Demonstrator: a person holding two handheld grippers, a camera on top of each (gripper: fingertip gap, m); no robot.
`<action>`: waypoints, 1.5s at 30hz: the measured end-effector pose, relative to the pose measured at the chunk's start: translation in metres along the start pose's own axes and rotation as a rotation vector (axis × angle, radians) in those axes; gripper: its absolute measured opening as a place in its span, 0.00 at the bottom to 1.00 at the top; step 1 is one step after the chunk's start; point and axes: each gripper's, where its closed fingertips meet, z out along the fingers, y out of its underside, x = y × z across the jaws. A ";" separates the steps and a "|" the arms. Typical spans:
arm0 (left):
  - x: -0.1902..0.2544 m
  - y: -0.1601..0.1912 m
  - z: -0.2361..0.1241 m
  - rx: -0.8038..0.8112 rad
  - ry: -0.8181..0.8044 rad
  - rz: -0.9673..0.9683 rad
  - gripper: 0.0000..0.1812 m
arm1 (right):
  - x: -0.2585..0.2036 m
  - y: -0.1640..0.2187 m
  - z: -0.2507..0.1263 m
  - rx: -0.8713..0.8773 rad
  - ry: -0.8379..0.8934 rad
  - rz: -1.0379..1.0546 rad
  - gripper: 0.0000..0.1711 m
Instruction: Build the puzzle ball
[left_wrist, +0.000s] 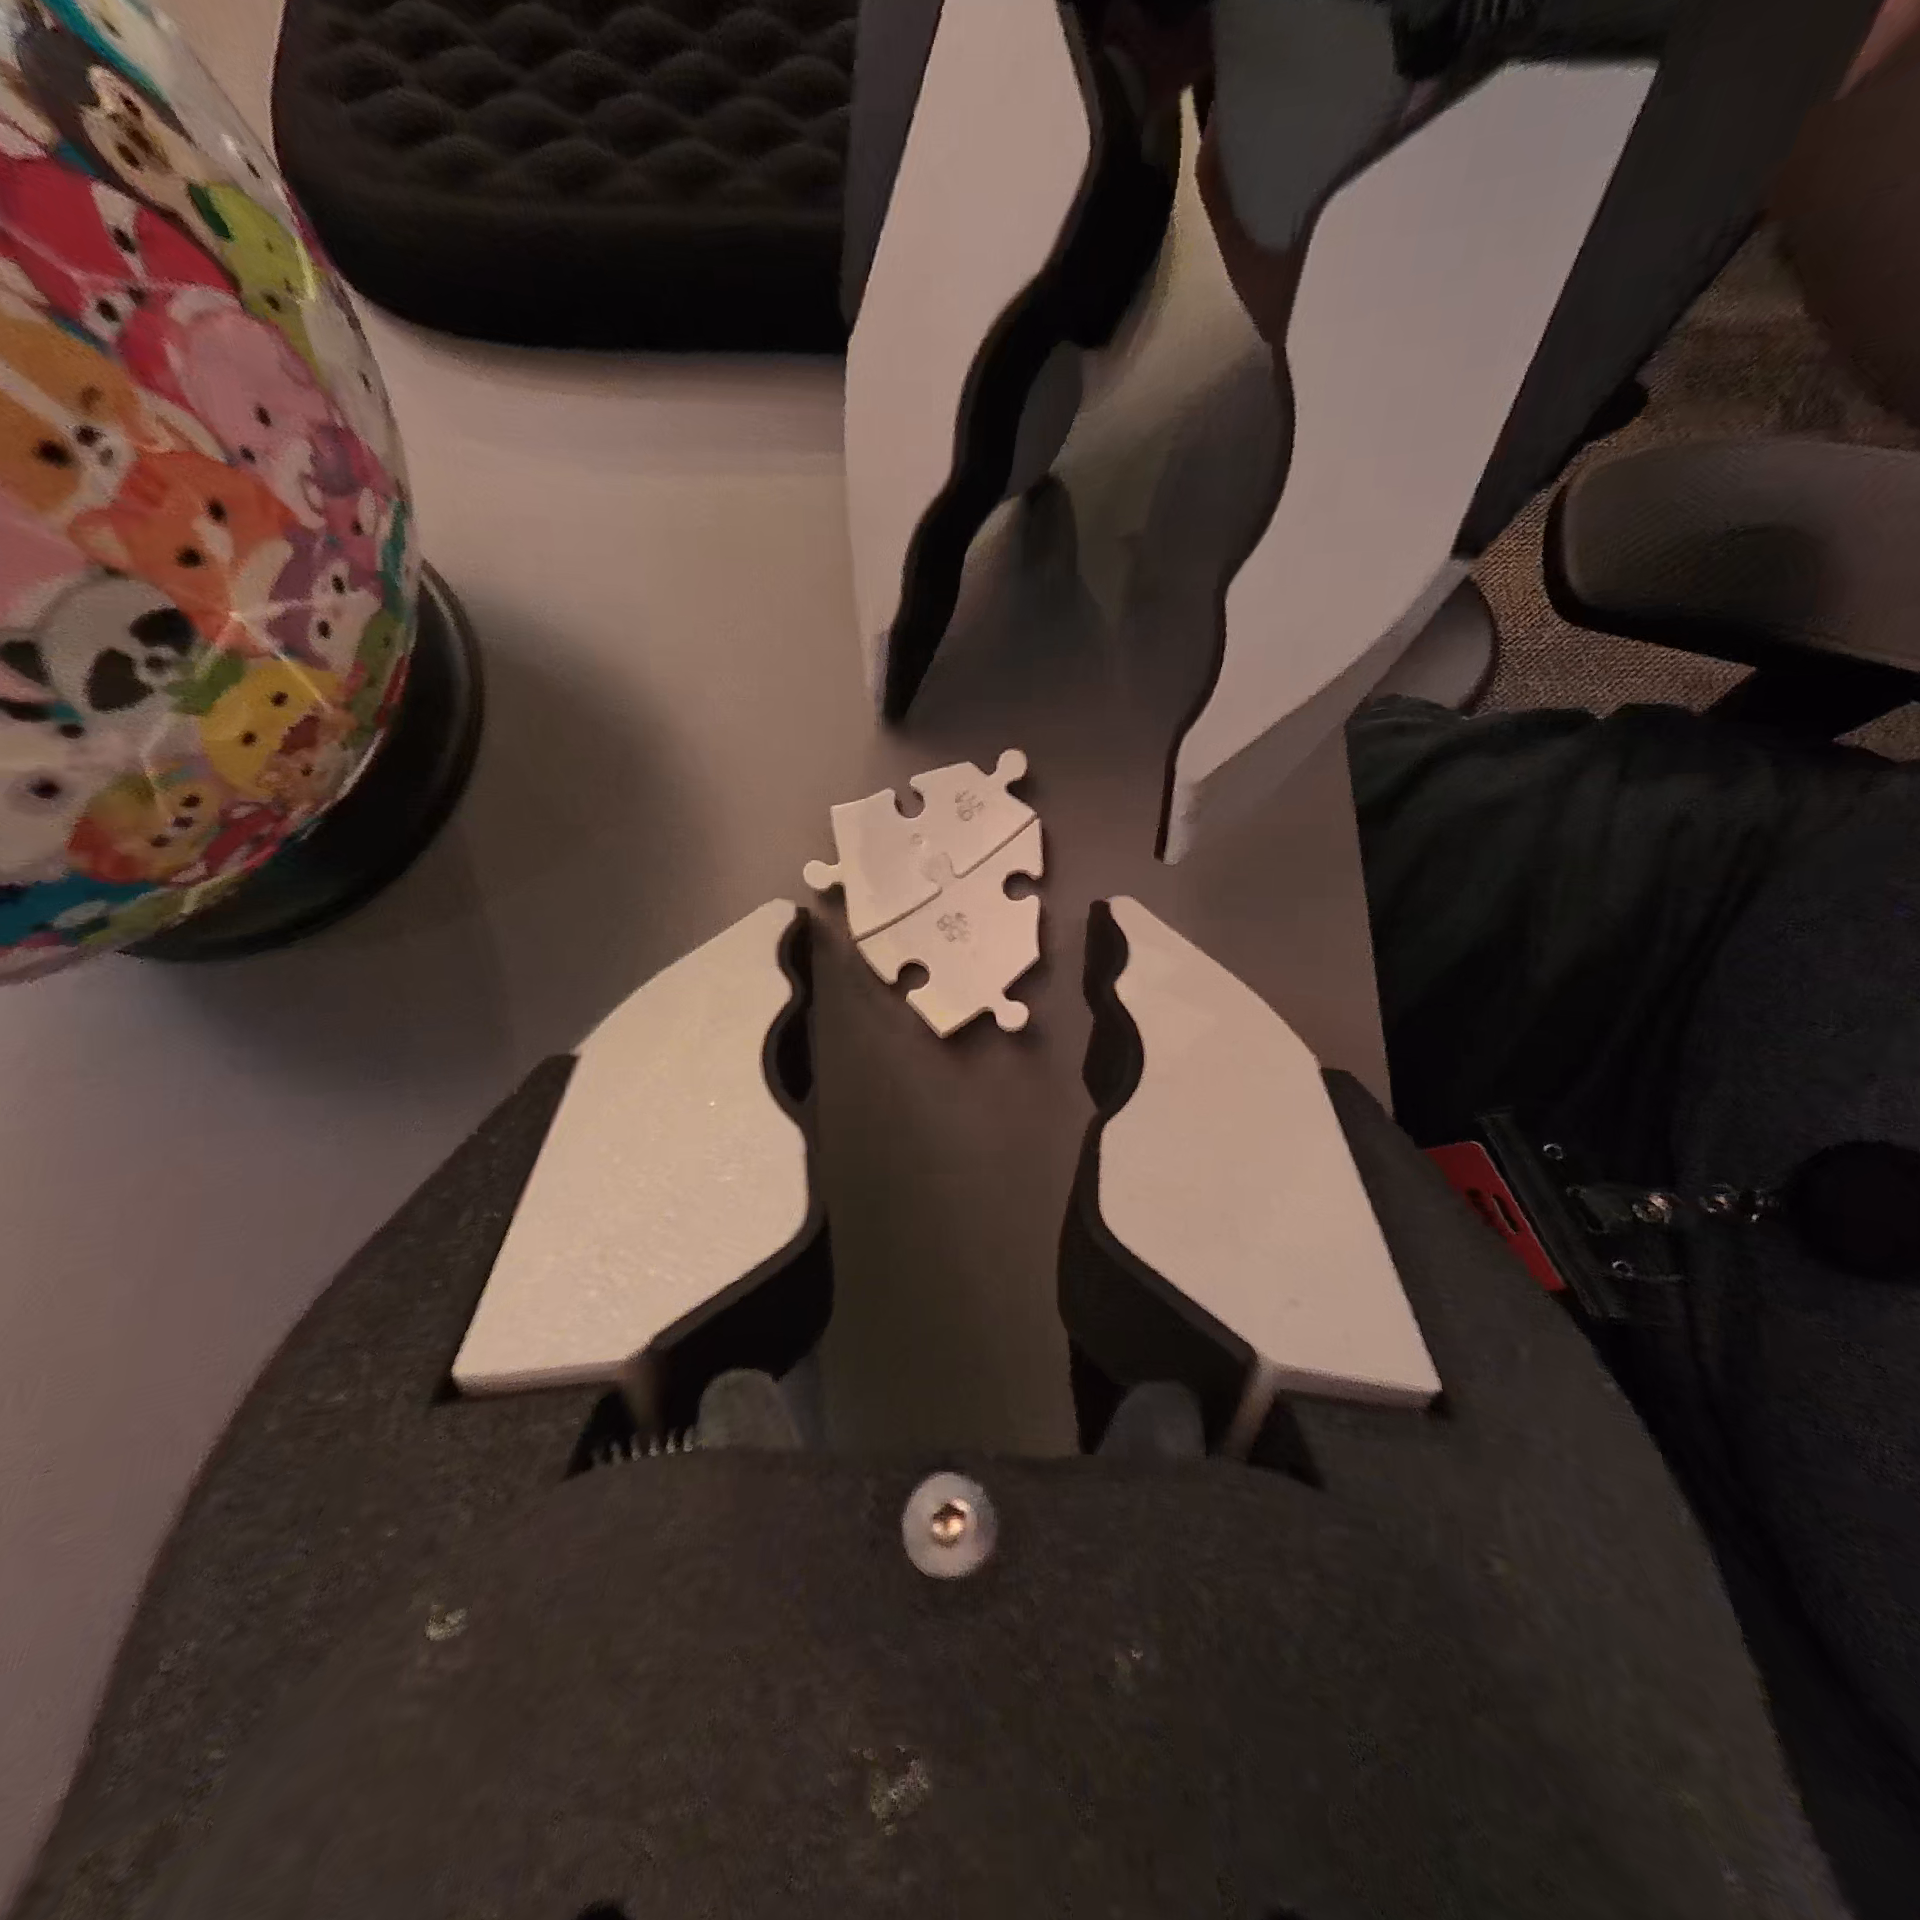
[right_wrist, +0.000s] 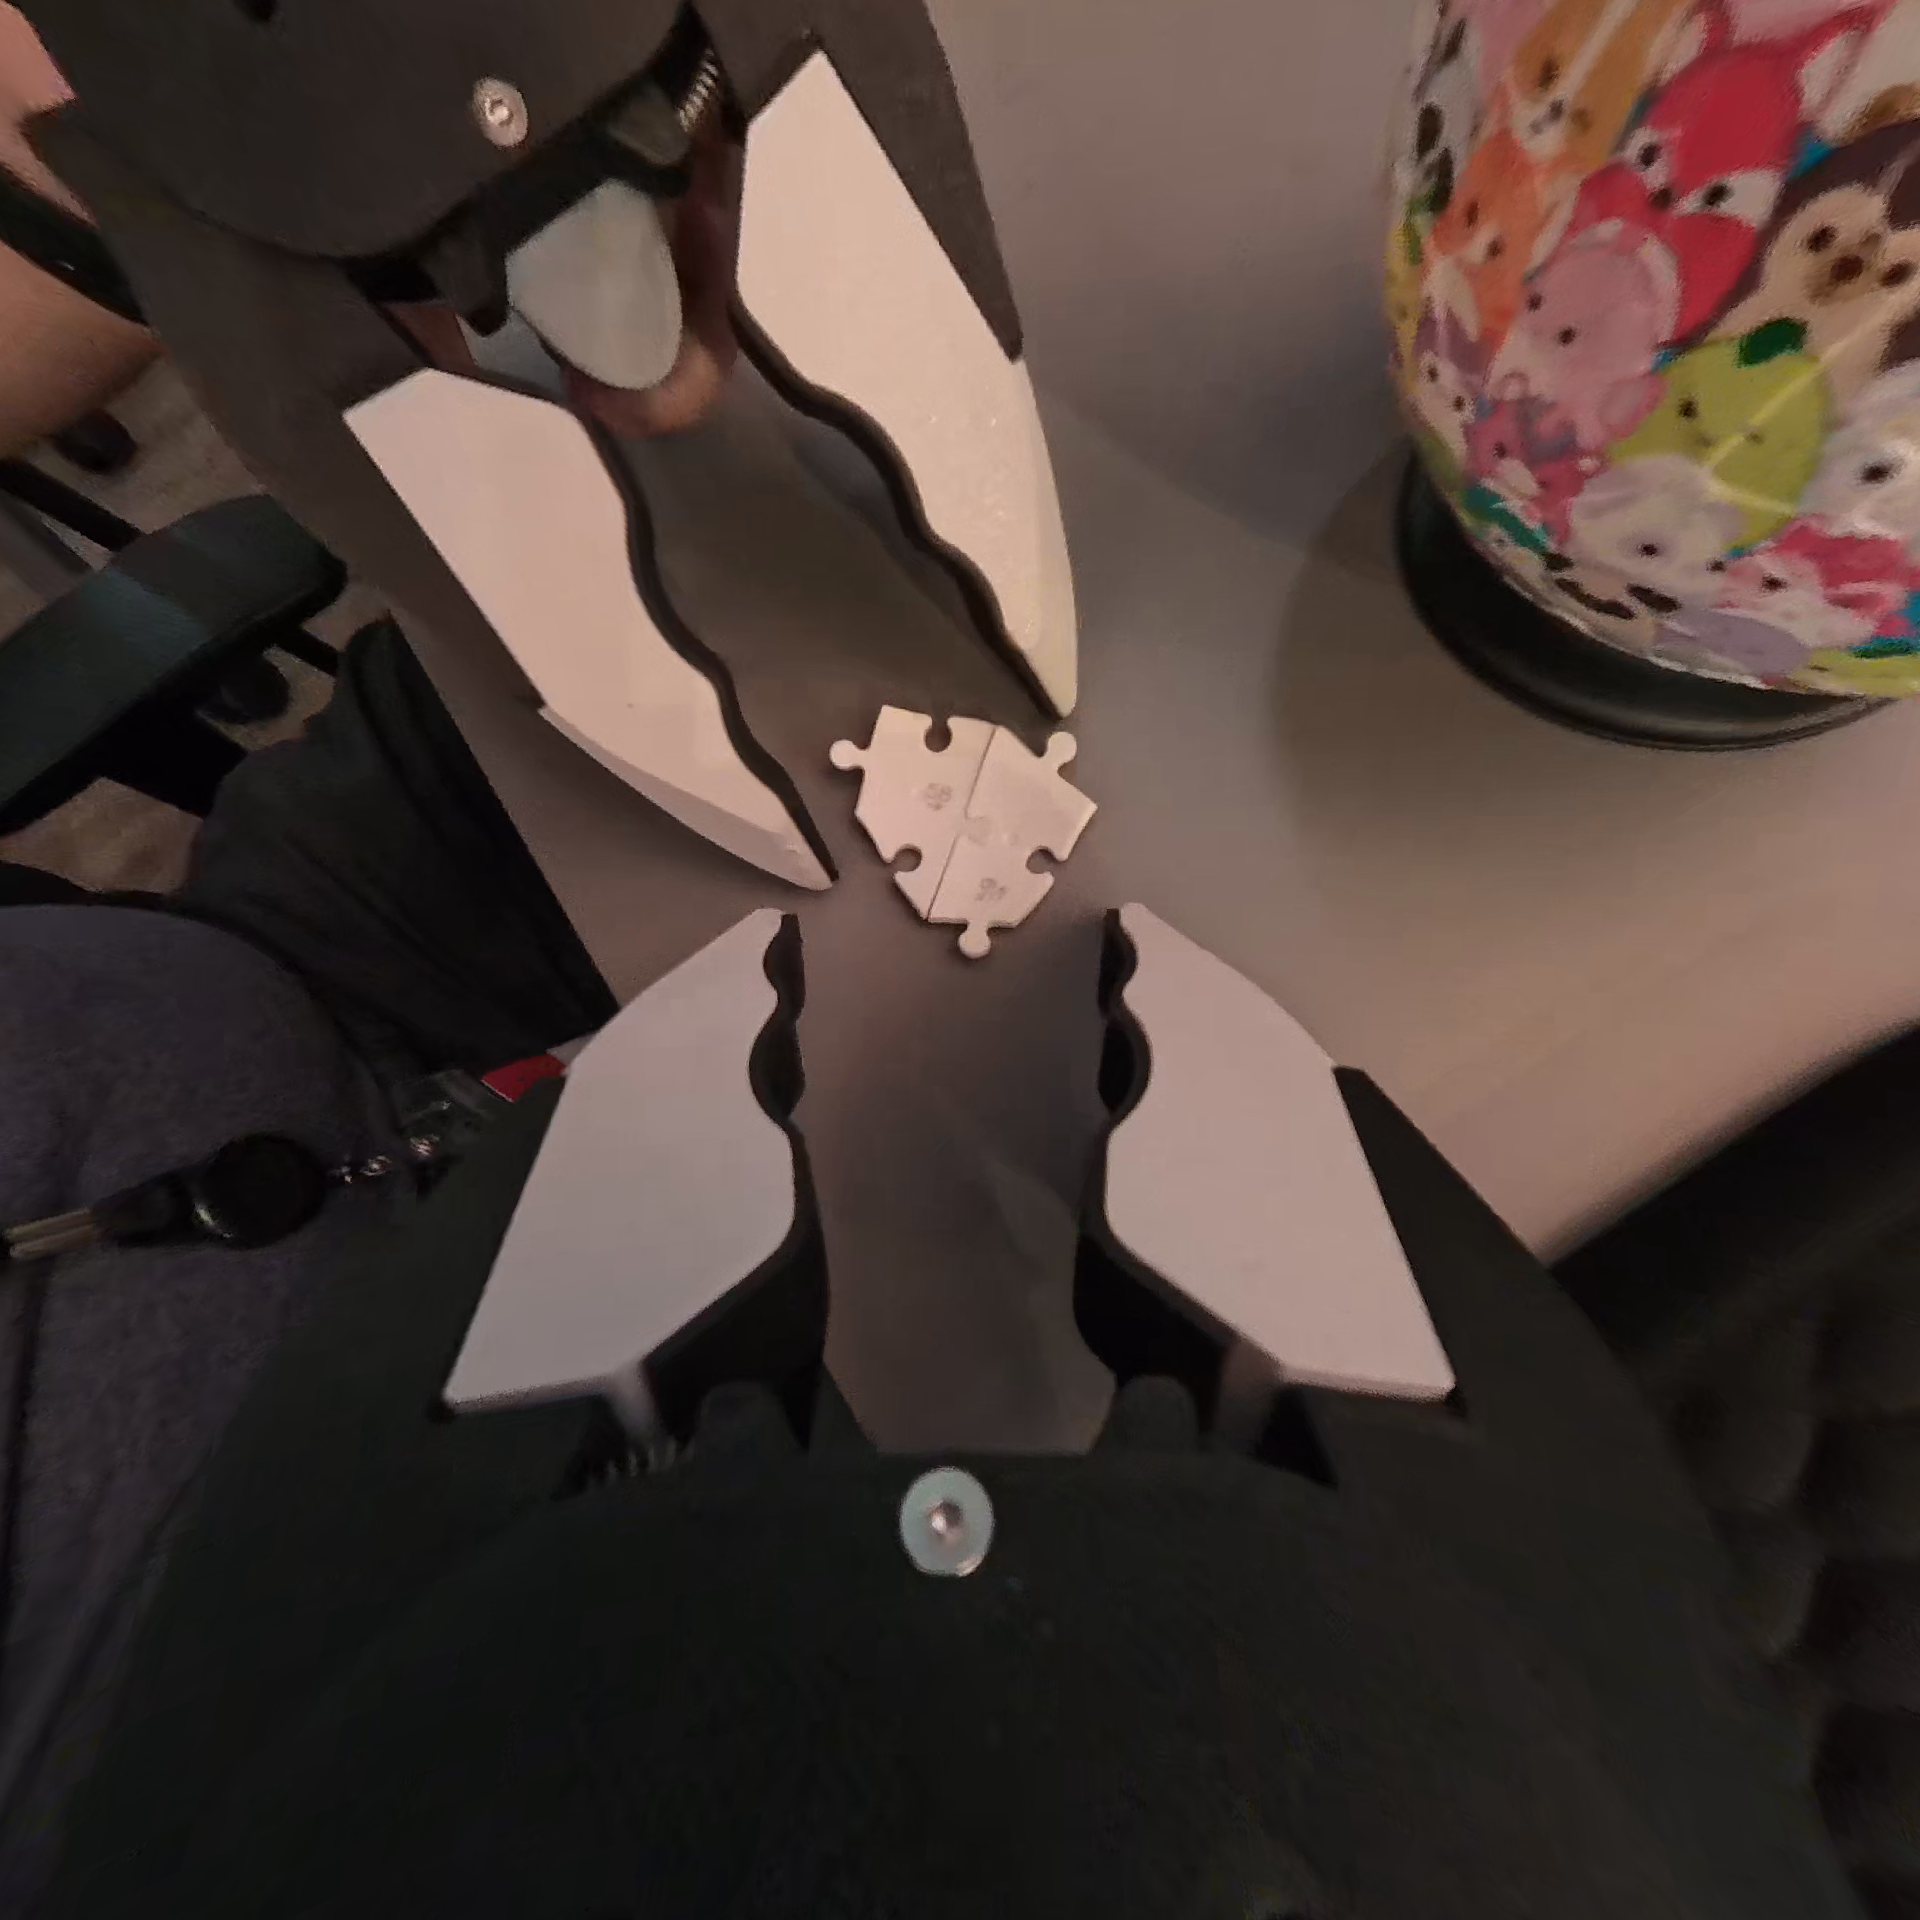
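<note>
Now your left gripper (left_wrist: 945, 914) and right gripper (right_wrist: 951, 920) jaws both stand spread, the joined puzzle pieces (left_wrist: 940, 899) lying flat between them on the desk (left_wrist: 644, 582); thin, light, likely to separate, so pinch across the seam.

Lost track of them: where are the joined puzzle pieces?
The joined puzzle pieces lie blank side up on the table, between both open grippers' tips, with the puzzle ball left in the left wrist view.
</note>
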 end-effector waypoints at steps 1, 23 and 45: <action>0.001 -0.001 0.001 0.003 -0.001 0.002 0.27 | 0.000 0.000 0.001 0.000 0.006 -0.011 0.33; -0.002 -0.012 -0.006 0.081 -0.092 0.103 0.19 | -0.002 -0.008 -0.016 0.182 -0.088 0.170 0.34; 0.020 -0.044 -0.032 0.160 -0.125 0.317 0.29 | -0.029 -0.034 -0.023 0.216 -0.660 0.544 0.02</action>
